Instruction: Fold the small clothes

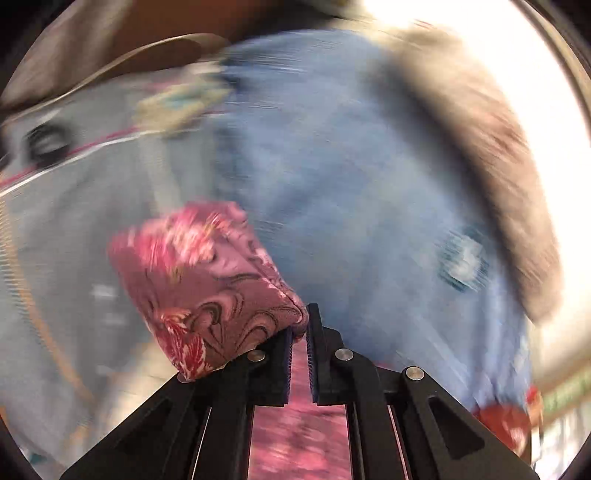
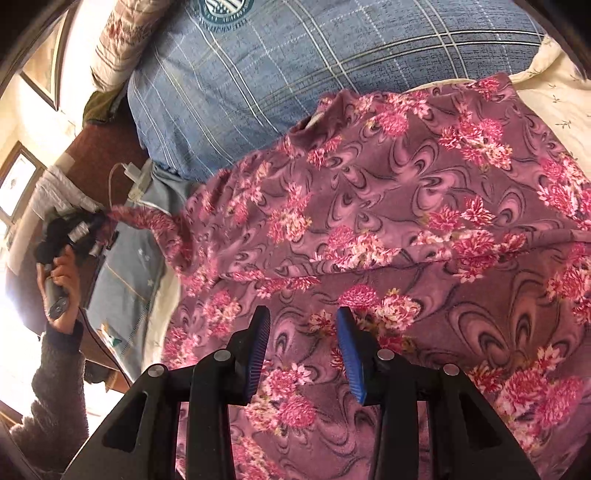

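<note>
left tongs (image 1: pixel 300 334) shut on pink floral cloth (image 1: pixel 207 284) (blurred blue fabric (image 1: pixel 351 177) behind)

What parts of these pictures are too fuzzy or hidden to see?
- Left wrist view: the bedding is motion-blurred; its pattern is unreadable.
- Left wrist view: the left hand-held gripper hides its bite on the floral cloth.
- Right wrist view: the badge is cut off by the top edge.

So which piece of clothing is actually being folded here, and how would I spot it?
Start at the big blue plaid pillow at the far end of the bed. Just in front of it lies the mauve floral garment, spread over the cream bedding, with one corner pinched by the left gripper. Its fuzzy purple-pink fabric with bright pink flower clusters and dark swirls sets it apart from the plain blue and cream around it.
</note>
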`<action>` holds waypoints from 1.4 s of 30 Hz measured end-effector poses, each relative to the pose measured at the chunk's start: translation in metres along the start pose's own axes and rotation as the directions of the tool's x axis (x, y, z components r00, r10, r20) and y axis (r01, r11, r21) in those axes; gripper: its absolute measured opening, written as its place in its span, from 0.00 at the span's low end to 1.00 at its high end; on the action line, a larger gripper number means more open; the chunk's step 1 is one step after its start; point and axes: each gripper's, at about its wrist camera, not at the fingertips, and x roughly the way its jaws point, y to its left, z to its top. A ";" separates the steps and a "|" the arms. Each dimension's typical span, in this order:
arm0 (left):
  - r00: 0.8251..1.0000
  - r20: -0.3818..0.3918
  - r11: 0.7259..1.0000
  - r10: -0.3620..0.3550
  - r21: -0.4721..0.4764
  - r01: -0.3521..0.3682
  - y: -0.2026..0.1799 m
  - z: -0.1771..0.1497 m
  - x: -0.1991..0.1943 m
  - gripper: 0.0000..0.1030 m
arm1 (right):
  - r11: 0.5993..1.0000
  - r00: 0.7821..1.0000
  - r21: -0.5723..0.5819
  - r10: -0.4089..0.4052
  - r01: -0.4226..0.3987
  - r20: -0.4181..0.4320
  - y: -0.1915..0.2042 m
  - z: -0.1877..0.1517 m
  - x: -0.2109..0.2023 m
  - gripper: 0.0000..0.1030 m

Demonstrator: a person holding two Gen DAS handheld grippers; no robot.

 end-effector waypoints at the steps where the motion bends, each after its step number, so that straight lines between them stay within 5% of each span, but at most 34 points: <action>1: 0.999 -0.013 0.999 -0.033 0.042 0.034 -0.025 -0.009 0.000 0.05 | 1.000 1.000 0.000 -0.001 0.001 0.008 -0.001 -0.001 -0.004 0.38; 4: 0.988 -0.099 0.976 -0.121 0.172 0.136 -0.103 -0.051 0.019 0.05 | 1.000 0.999 0.014 -0.013 0.013 0.037 -0.011 -0.007 -0.025 0.38; 7: 0.962 -0.246 0.958 -0.117 0.228 0.175 -0.158 -0.108 0.073 0.05 | 0.998 0.998 0.065 -0.016 0.012 0.058 -0.033 -0.016 -0.046 0.38; 10: 0.906 -0.424 0.945 -0.004 0.293 0.142 -0.193 -0.190 0.141 0.06 | 0.990 0.995 0.138 -0.040 0.028 0.088 -0.060 -0.028 -0.071 0.38; 14: 0.787 -0.612 0.933 0.075 0.321 0.161 -0.205 -0.269 0.184 0.06 | 0.983 0.991 0.179 -0.068 0.046 0.119 -0.085 -0.040 -0.104 0.38; 17: 0.760 -0.649 0.938 0.030 0.282 0.203 -0.200 -0.265 0.175 0.12 | 0.980 0.985 0.193 -0.087 0.057 0.151 -0.093 -0.041 -0.122 0.39; 19: 0.785 -0.619 0.946 -0.019 0.244 0.215 -0.182 -0.240 0.154 0.32 | 0.976 0.981 0.215 -0.079 0.040 0.177 -0.098 -0.035 -0.127 0.41; 22: 0.880 -0.474 0.974 -0.019 0.190 0.123 -0.122 -0.195 0.108 0.65 | 0.980 0.979 0.200 -0.062 0.023 0.192 -0.090 -0.019 -0.118 0.45; 24: 0.914 -0.404 0.988 0.019 0.151 0.046 -0.079 -0.172 0.081 0.65 | 0.990 0.977 0.140 -0.054 0.025 0.207 -0.075 -0.005 -0.108 0.51; 27: 0.919 -0.393 1.000 0.026 0.002 -0.027 -0.013 -0.147 0.068 0.65 | 0.990 0.970 -0.041 -0.120 0.132 0.214 -0.044 0.023 -0.082 0.66; 33: 0.906 -0.422 0.988 -0.023 -0.150 -0.045 0.040 -0.151 0.076 0.65 | 0.892 0.933 -0.284 -0.308 0.351 0.185 -0.026 0.050 -0.039 0.66; 40: 0.922 -0.388 0.979 0.010 -0.183 -0.087 0.048 -0.140 0.133 0.65 | 0.699 0.866 -0.517 -0.448 0.494 0.222 -0.028 0.064 -0.018 0.66; 42: 0.920 -0.391 0.976 0.030 -0.189 -0.112 0.049 -0.140 0.155 0.64 | 0.645 0.868 -0.591 -0.440 0.485 0.232 -0.025 0.069 -0.007 0.66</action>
